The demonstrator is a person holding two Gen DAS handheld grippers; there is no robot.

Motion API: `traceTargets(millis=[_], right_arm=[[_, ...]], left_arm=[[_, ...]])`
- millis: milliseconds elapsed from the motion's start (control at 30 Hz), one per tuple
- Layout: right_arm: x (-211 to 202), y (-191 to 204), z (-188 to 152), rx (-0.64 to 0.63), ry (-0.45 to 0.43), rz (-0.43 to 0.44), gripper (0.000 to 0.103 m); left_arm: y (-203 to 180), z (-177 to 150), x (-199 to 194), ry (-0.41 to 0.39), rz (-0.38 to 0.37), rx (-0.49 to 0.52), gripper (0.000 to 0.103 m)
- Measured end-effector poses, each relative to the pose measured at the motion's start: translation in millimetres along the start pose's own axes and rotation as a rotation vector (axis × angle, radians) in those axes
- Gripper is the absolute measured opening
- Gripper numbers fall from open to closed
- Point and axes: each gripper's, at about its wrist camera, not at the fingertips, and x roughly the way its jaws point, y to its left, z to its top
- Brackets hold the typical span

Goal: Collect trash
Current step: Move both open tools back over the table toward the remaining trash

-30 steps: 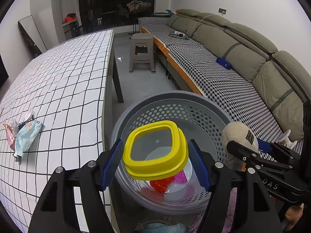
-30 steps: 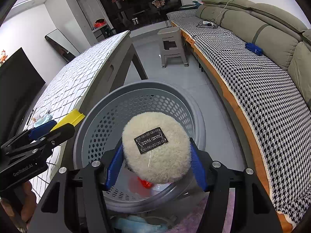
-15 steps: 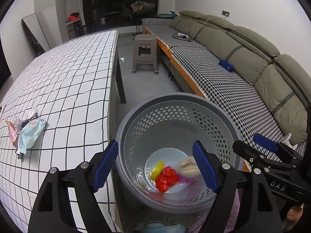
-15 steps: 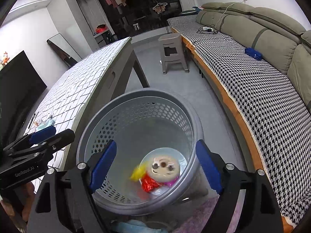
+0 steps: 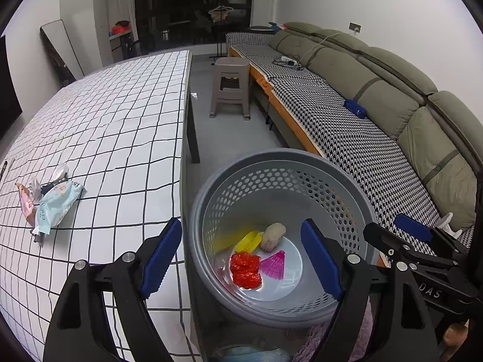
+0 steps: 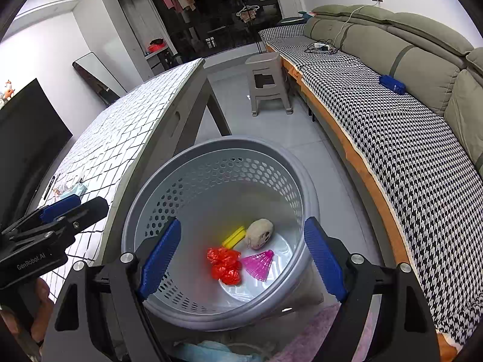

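Over the grey perforated plastic basket [image 5: 280, 163], both drops are done!
Left gripper [image 5: 241, 253] and right gripper [image 6: 241, 253], jaws just opened, hang spread and empty; yellow square lid [image 5: 249, 240] and beige plush toy [image 5: 273, 235] now lie inside, wrappers [image 5: 52, 205] waiting left of it.

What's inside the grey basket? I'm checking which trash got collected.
In the basket: a yellow lid, beige plush, red wrapper, pink shuttlecock. Anything beneath them stays hidden.

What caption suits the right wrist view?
Open right gripper above a grey basket holding trash.
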Motion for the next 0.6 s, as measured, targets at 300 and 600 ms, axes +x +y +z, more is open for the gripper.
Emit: traceTargets(millis=[300, 600], right_arm=[[-9.0, 9.0, -5.2, -0.011, -0.021, -0.003, 0.08], [-19.8, 26.8, -10.6, -0.038, -0.041, 0.0, 0.08]], left_arm=[[9.1, -4.4, -15.5, -0.035, 0.011, -0.014, 0.081], [23.9, -13.3, -32.5, -0.067, 0.02, -0.033, 0.081]])
